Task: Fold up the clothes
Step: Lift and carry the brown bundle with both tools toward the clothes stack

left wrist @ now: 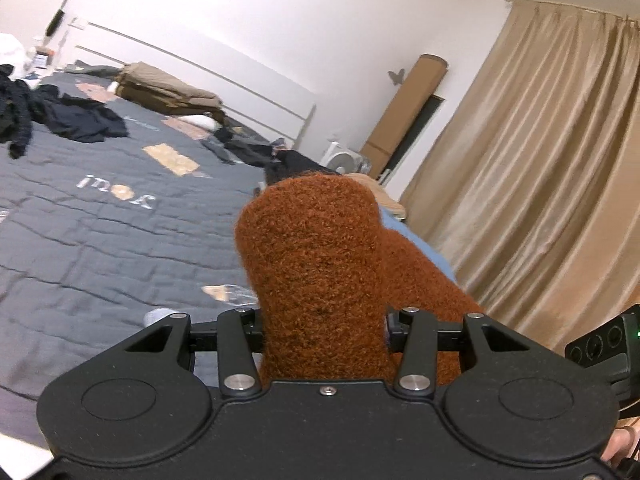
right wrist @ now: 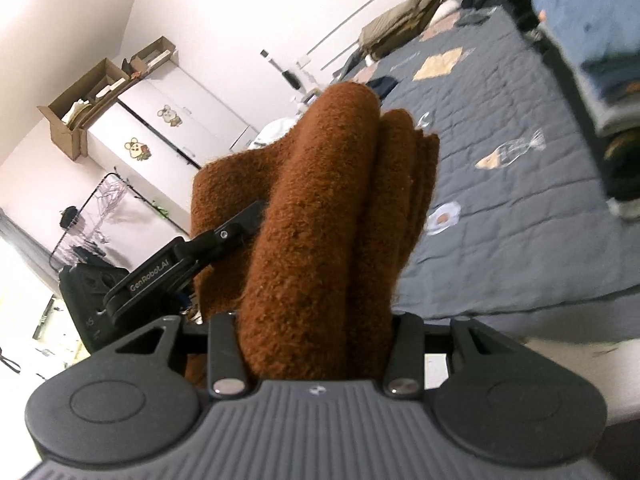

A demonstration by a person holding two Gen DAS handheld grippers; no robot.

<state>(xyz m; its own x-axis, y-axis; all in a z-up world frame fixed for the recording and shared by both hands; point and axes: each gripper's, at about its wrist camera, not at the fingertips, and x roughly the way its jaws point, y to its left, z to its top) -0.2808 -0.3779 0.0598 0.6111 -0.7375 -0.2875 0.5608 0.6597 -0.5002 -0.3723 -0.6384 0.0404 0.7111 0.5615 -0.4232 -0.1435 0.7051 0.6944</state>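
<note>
Both grippers carry one rust-brown knitted garment (left wrist: 316,264) off the bed, already doubled into thick layers. So, as a judgement, the step in hand is either a further fold made in the air or the carrying of a folded piece to where it will lie. The pictures do not settle which. Either way the layers must be kept together and the two grips level, or the bundle will sag open.

At the bottom centre of the left wrist view, the left gripper (left wrist: 324,320) is closed about the garment, its fingers pressed into the wool and hidden by it, so the gap is only as wide as the cloth. In the right wrist view the right gripper (right wrist: 316,320) clamps the same garment in the same way. There the left gripper shows again at centre left, one finger lying along the wool.

Beyond, the grey quilted bed (left wrist: 100,240) fills the left of the left view. Dark clothes (left wrist: 80,116) lie loose at upper left, and a tan bundle (left wrist: 168,94) sits by the headboard.
</note>
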